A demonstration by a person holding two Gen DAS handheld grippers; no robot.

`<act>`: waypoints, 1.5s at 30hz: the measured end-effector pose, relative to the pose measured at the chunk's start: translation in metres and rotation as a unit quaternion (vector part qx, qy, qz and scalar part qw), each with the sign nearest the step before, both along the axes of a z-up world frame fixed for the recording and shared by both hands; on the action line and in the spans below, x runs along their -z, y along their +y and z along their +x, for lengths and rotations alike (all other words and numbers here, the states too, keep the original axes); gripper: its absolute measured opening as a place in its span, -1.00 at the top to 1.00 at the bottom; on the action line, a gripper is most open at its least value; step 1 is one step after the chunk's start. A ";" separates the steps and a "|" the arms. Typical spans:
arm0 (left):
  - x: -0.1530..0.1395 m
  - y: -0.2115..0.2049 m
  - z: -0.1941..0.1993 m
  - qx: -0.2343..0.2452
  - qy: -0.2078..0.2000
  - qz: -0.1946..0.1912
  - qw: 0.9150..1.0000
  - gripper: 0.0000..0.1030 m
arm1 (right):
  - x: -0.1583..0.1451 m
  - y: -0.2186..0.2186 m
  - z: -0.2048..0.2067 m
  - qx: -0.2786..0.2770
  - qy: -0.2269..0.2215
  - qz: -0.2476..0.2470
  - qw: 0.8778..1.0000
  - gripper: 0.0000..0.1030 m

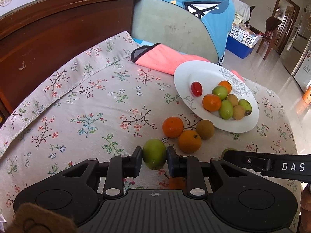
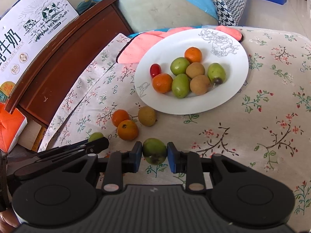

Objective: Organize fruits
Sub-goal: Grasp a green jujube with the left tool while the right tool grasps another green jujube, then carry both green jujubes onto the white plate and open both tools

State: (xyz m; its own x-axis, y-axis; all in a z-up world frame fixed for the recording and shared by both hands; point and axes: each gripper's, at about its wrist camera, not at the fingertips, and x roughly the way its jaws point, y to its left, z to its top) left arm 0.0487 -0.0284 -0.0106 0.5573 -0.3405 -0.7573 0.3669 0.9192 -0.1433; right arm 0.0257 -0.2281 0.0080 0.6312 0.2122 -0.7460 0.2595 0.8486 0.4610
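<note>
Left wrist view: the left gripper (image 1: 154,158) is closed on a green fruit (image 1: 154,156), its two black pads pressing the fruit's sides, low over the floral cloth (image 1: 77,104). Just ahead and slightly right of its fingertips lie three loose fruits in a cluster: two oranges (image 1: 173,127) touching each other and a brown kiwi-like fruit (image 1: 205,129) beside them. Further ahead and to the right sits the white plate (image 1: 186,73), holding a red cherry tomato (image 1: 196,89) apart from a pile of two oranges, three green fruits and two brown ones. A pink towel (image 1: 161,58) lies beyond the plate. The right gripper (image 1: 252,162) reaches in from the right edge, level with the left one's fingertips, a sliver of green fruit showing at its tip.

Right wrist view: the right gripper (image 2: 154,152) is likewise clamped on a second green fruit (image 2: 154,151), blue-faced pads against both sides, just above the cloth. The white plate (image 2: 229,89) with its fruit pile lies straight ahead, well apart. The three loose fruits sit ahead and to the left, near the fingertips. The left gripper enters from the left edge, its green fruit (image 2: 95,136) peeking above its fingers. A milk carton box (image 2: 29,33) stands on the wooden headboard (image 2: 64,58) far left.
</note>
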 end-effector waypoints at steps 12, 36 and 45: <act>-0.037 -0.010 -0.001 0.005 -0.052 -0.024 0.998 0.53 | -0.029 -0.017 -0.002 0.008 -0.045 0.016 0.999 0.45; -0.051 -0.078 0.071 0.041 -0.044 -0.052 0.997 0.53 | -0.050 -0.098 0.034 0.095 -0.073 0.004 0.993 0.45; -0.040 -0.098 0.091 0.051 -0.044 -0.035 0.997 0.53 | -0.037 -0.103 0.048 0.096 -0.056 -0.003 0.994 0.45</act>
